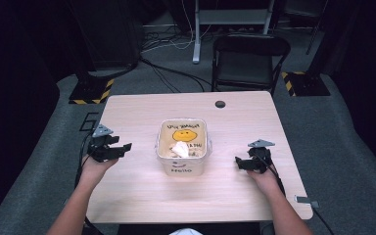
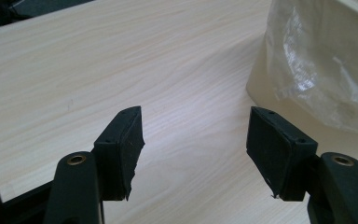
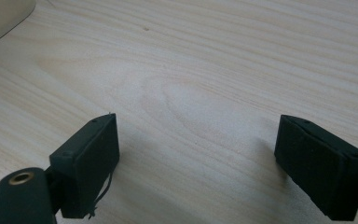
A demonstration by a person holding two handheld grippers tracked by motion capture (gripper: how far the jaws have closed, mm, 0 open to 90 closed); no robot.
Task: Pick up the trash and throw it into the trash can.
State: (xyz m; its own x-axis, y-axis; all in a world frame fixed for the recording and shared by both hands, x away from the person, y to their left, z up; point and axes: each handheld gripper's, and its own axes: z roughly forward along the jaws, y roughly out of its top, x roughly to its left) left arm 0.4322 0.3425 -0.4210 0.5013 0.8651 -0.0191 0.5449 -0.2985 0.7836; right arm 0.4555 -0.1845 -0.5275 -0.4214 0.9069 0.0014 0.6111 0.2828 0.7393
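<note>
Centrally, a bin (image 1: 183, 164) holding crumpled paper (image 1: 179, 149) is sitting between the left gripper (image 1: 119, 149) and right gripper (image 1: 239, 163), apart from both; both are gaping empty.

Tabletop (image 1: 142, 186) is pale wood-grain laminate, smooth, low sheen. My left gripper (image 2: 196, 140) fingers (image 2: 121, 149) are matt black, pads faced with rubbery foam, edges a bit frayed. Same on my right gripper (image 3: 198, 163), a loose thread hanging off one pad. Bin (image 1: 182, 164) is cream plastic, lined with thin clear crinkly film, glossy. Crumpled white paper (image 1: 179, 149) inside. Floor (image 1: 342, 147) is grey carpet, rough.
</note>
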